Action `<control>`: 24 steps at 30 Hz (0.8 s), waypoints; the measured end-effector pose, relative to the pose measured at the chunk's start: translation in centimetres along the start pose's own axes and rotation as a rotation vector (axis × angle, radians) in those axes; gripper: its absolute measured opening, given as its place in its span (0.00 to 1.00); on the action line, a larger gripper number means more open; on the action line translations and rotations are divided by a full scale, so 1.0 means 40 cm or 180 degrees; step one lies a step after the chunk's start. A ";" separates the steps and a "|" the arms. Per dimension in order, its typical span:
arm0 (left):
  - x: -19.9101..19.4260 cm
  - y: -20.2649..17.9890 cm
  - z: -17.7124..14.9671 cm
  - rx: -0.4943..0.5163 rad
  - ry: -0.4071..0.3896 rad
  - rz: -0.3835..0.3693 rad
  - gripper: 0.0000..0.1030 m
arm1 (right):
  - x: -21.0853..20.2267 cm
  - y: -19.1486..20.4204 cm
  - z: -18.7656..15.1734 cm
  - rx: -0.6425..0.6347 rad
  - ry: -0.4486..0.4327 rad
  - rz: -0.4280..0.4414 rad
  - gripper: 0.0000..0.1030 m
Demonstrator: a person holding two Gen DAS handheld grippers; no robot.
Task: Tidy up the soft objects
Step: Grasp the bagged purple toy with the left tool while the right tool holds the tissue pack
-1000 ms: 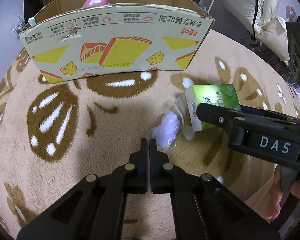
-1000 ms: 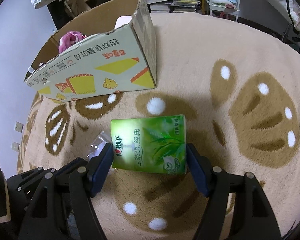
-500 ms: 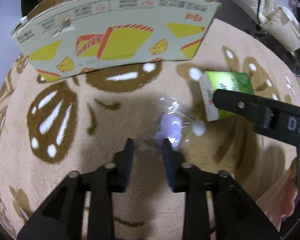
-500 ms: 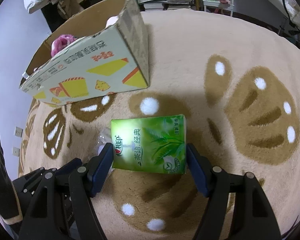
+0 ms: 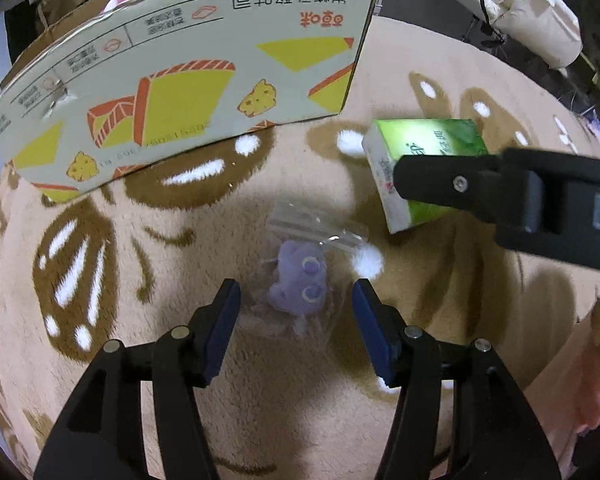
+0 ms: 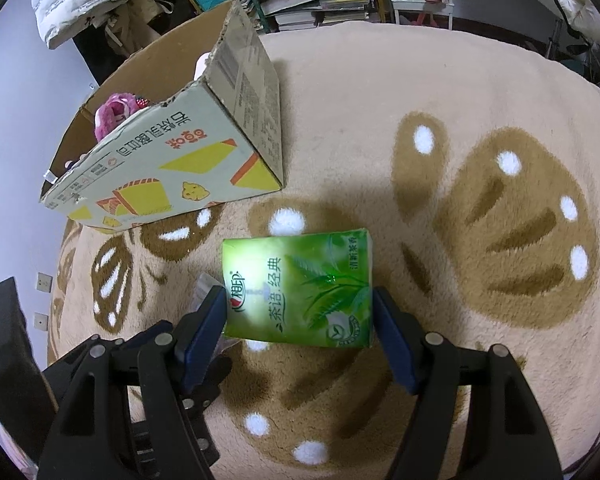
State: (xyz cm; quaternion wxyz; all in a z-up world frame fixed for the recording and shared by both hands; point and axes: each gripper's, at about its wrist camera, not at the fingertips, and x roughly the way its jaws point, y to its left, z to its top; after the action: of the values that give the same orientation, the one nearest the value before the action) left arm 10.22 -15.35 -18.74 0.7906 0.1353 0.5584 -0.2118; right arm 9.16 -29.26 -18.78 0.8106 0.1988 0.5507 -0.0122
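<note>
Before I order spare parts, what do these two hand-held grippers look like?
Both are matte black plastic linkages with silver pivot screws. The left hand-held gripper and right hand-held gripper carry flat dark-blue pads on their fingers. The right one's body shows a white letter D. No cables visible.

Ahead of the left gripper (image 5: 296, 304), the cardboard box (image 5: 188, 92) turns only its printed outer wall to that camera; its inside is hidden apart from a sliver of pink at the rim. The right gripper's arm (image 5: 500, 192) crosses in front of the green tissue pack (image 5: 428, 140), covering its near half. Between the left fingers, the clear bag (image 5: 316, 228) around the purple plush toy (image 5: 300, 280) is so transparent that its edges cannot be traced.

From the right wrist, that bag shows only as a corner (image 6: 204, 284) behind the left-hand finger. The pink plush (image 6: 116, 114) in the box is half hidden by the wall. The shelf contents (image 6: 320, 4) far ahead are too small to tell.
</note>
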 end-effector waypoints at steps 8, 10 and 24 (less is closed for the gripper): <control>0.028 -0.015 0.018 -0.0027 0.0019 -0.0058 0.61 | 0.006 -0.001 -0.001 0.0022 0.0031 0.0014 0.74; 0.033 -0.018 0.021 -0.0033 0.0032 -0.0065 0.61 | 0.007 -0.002 -0.002 0.0036 0.0039 0.0021 0.74; 0.042 -0.001 0.002 0.0106 0.0048 -0.0003 0.66 | 0.010 -0.007 -0.001 0.0080 0.0055 0.0034 0.74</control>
State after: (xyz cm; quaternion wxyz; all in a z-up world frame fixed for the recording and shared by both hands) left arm 10.76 -15.75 -20.30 0.7839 0.1497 0.5608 -0.2205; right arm 9.19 -29.41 -19.22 0.8033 0.2119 0.5565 -0.0131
